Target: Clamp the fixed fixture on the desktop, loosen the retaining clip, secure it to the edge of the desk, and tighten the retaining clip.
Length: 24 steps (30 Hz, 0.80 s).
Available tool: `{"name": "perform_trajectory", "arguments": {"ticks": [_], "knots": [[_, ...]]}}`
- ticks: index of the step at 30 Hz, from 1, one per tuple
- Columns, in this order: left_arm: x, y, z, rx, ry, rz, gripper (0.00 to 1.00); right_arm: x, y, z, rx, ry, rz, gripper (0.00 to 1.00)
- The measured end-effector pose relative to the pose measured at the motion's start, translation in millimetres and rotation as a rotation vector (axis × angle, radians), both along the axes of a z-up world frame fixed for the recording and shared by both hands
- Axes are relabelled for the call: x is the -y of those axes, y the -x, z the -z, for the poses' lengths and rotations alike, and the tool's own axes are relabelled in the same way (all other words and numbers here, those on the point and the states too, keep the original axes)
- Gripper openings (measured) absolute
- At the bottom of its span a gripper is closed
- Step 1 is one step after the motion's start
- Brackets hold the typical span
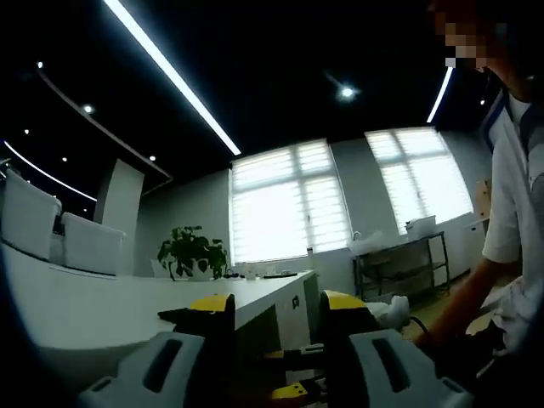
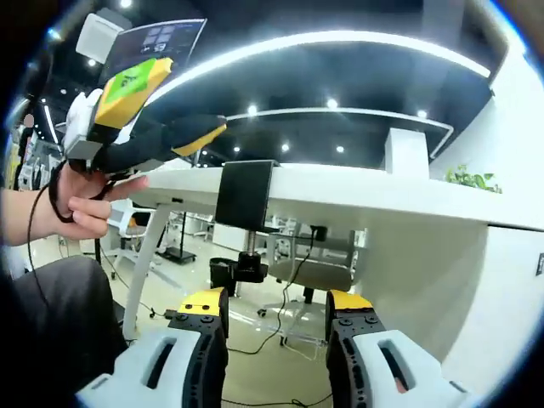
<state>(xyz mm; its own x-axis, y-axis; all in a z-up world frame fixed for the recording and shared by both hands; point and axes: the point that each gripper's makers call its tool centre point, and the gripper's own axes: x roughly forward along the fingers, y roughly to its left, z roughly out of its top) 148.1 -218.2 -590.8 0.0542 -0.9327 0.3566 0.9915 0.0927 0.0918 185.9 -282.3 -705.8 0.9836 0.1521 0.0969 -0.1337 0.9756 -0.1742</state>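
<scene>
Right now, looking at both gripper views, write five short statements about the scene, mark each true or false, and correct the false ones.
1. A black clamp fixture sits on the edge of the white desk. True.
2. The right hand-held gripper is shut on the fixture's screw knob. False: its jaws stand apart, short of the knob.
3. A potted plant stands near the windows. True.
4. The window blinds are dark. False: they glow bright.
5. The left hand-held gripper is above the desk edge, held by a hand. True.
</scene>
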Motion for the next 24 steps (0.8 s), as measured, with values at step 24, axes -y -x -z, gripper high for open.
{"name": "perform_trajectory", "arguments": {"ticks": [24], "knots": [[-88, -43.4, -70.9, -0.076, 0.122, -0.219, 0.66, 7, 69, -134.7, 0.309, -0.088, -0.004, 0.49]]}}
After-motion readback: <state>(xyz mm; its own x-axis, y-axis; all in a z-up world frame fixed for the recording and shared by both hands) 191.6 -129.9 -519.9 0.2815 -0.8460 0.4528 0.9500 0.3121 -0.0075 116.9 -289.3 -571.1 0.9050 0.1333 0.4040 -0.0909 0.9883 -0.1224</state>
